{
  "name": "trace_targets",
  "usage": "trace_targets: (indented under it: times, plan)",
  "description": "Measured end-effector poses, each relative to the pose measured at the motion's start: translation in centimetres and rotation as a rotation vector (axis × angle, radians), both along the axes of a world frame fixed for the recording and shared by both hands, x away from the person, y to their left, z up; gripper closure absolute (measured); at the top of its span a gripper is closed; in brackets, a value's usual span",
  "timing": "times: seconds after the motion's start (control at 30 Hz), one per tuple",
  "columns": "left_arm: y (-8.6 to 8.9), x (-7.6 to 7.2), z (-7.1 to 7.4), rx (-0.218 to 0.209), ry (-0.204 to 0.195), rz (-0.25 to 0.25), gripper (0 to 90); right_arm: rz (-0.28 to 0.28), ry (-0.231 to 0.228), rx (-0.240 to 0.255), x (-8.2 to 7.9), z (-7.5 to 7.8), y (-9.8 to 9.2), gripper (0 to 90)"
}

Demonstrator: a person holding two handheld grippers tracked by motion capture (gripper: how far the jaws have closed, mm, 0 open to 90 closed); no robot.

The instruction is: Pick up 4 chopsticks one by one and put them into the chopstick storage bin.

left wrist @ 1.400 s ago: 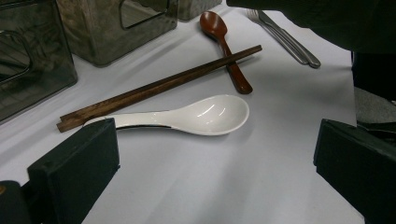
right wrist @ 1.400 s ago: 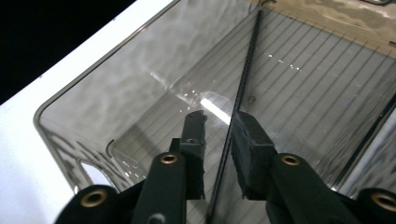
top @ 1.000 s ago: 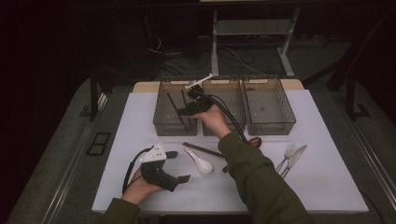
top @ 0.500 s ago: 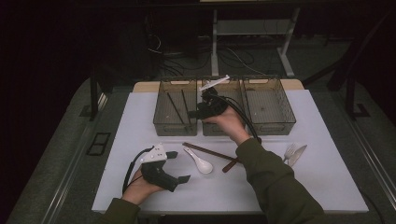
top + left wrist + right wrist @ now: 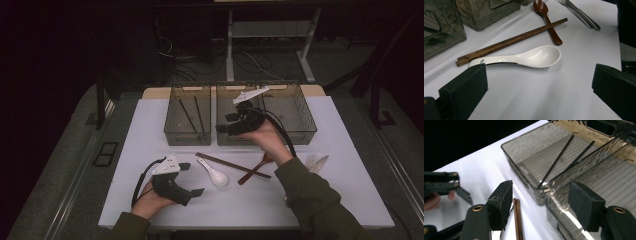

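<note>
With its jaws apart and empty after just opening, the right hand-held gripper (image 5: 223, 123) hangs over the middle bin (image 5: 235, 136), and reaching down for the brown chopsticks (image 5: 232, 165) on the counter (image 5: 350, 200), it could clip that bin's wall or nudge the wooden spoon (image 5: 256, 168) lying across them.
</note>
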State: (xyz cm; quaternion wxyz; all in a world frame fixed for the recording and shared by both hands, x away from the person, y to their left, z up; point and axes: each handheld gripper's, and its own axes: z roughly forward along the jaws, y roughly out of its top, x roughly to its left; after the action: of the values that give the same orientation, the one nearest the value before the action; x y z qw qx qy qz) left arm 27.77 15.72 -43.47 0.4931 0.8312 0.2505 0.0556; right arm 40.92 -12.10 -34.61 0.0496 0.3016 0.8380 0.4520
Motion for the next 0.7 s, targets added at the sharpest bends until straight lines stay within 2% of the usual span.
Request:
trace_targets:
  times: [0.2,0.43,0.7]
  plan:
    - [0.0,0.0,-0.1,0.013,-0.003,-0.006,0.0,-0.002,-0.004,0.011,-1.3,0.0,-2.3,35.9]
    - [-0.1,0.0,-0.1,0.008,-0.001,-0.002,0.0,-0.014,-0.006,0.033,-2.7,-0.7,-5.3,36.0]
    - [-0.1,0.1,-0.2,0.014,-0.002,-0.001,0.0,-0.01,-0.001,0.034,-4.4,-1.3,-8.3,35.6]
